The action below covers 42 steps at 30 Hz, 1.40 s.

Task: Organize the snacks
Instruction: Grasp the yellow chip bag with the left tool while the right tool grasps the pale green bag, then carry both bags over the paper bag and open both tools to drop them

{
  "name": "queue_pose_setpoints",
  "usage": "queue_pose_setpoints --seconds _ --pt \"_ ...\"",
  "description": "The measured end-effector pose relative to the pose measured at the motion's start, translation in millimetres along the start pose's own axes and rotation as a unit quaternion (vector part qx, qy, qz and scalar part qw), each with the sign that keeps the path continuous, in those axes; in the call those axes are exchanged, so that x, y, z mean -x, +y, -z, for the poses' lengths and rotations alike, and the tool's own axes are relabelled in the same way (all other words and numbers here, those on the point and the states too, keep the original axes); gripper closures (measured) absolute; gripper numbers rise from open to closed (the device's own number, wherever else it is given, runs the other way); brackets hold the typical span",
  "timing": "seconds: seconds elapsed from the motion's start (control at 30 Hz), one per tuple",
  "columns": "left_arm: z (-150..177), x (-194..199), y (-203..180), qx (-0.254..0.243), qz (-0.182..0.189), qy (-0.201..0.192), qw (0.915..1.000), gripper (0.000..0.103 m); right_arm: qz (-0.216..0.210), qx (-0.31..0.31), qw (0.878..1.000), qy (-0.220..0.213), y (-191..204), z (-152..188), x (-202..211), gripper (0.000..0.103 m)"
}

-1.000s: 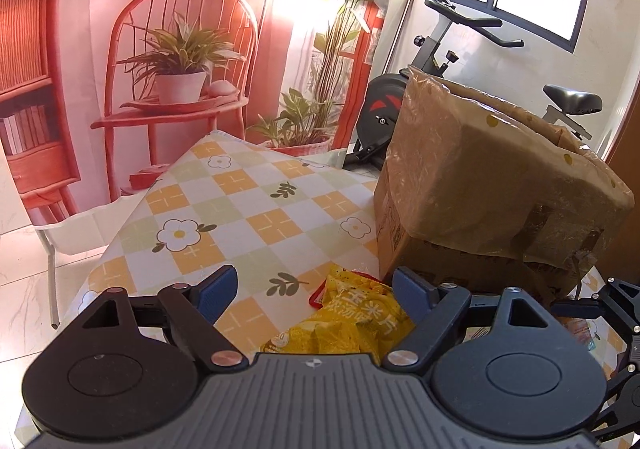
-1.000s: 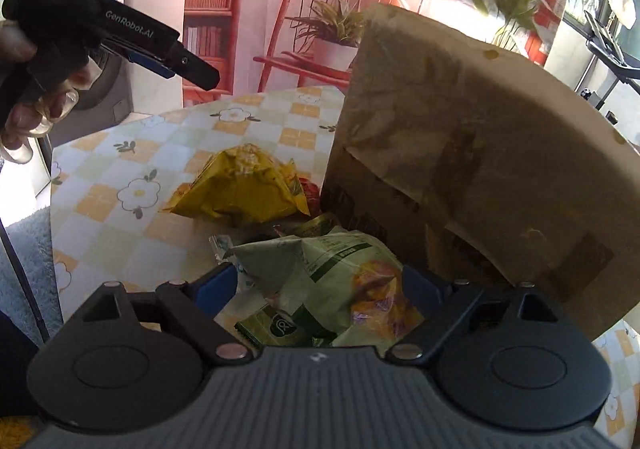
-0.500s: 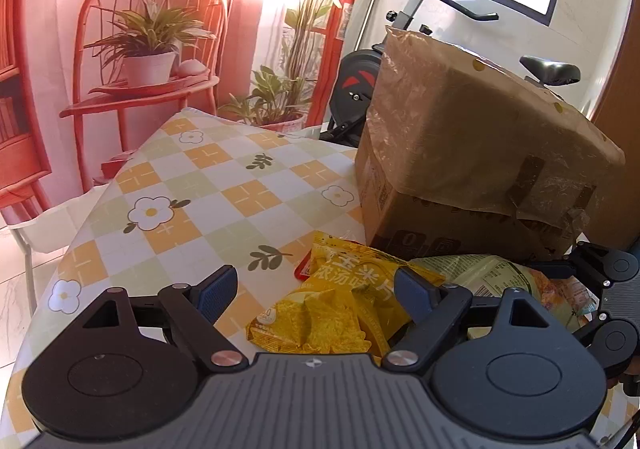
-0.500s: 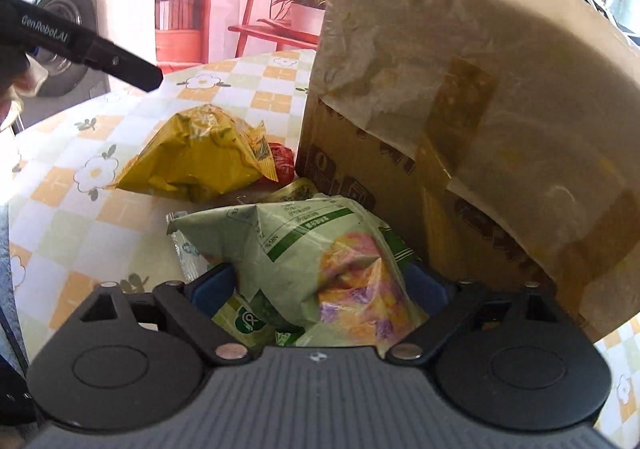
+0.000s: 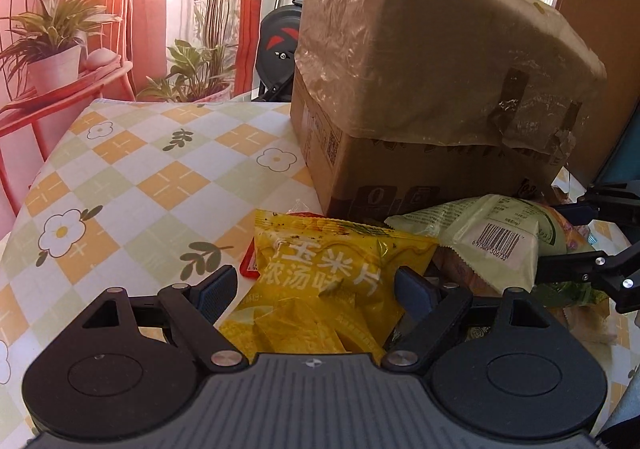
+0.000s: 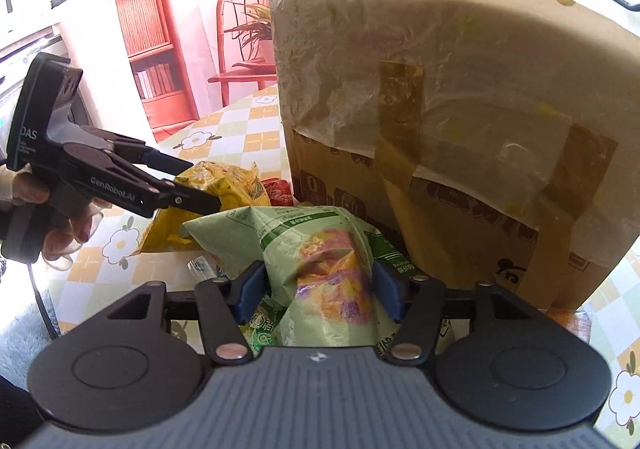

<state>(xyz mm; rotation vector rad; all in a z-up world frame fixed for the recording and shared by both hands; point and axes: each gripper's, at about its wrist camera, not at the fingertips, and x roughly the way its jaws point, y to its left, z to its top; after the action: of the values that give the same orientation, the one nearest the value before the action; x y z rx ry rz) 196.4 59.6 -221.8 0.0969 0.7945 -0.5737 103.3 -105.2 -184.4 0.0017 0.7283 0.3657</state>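
Now green snack bag [image 6: 320,249] sits between right tongs [image 6: 318,289].

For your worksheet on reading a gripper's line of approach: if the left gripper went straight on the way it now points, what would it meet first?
Most likely the yellow snack bag, already lying between the open left gripper fingers; the cardboard box stands farther behind it.

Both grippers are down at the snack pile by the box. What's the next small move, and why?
Probably lift the right gripper a little. Its jaws have just been closing and now pinch the green bag, so a short lift would test the hold. The left gripper is open around the yellow bag, not yet gripping. The cardboard box stands close behind.
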Motion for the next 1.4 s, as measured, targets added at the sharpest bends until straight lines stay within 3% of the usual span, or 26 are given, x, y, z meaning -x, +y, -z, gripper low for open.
queue_pose_setpoints --seconds 0.13,0.23,0.33,0.5,0.77,1.1,1.4 --pt "3 -7 7 0.024 0.003 0.001 0.9997 0.015 0.002 0.002 1.000 -0.001 2 0 0 0.043" --pt "3 -2 7 0.035 0.002 -0.008 0.9994 0.035 0.001 0.003 1.000 -0.002 2 1 1 0.043" --pt "4 10 5 0.039 -0.008 -0.017 0.9991 0.042 -0.003 0.003 1.000 -0.007 2 2 4 0.047" --pt "17 40 5 0.059 -0.034 -0.044 0.9967 0.044 -0.026 -0.003 0.999 -0.029 3 1 18 0.054" --pt "19 89 7 0.108 -0.083 -0.097 0.9859 0.051 -0.075 -0.026 0.995 -0.066 2 -4 34 0.061" --pt "14 110 -5 0.100 -0.102 -0.113 0.9832 0.052 -0.099 -0.054 0.988 -0.101 -7 -6 51 0.063" --pt "-23 143 -21 0.075 -0.112 -0.172 0.9758 0.052 -0.123 -0.071 0.975 -0.170 -21 -22 82 0.064"
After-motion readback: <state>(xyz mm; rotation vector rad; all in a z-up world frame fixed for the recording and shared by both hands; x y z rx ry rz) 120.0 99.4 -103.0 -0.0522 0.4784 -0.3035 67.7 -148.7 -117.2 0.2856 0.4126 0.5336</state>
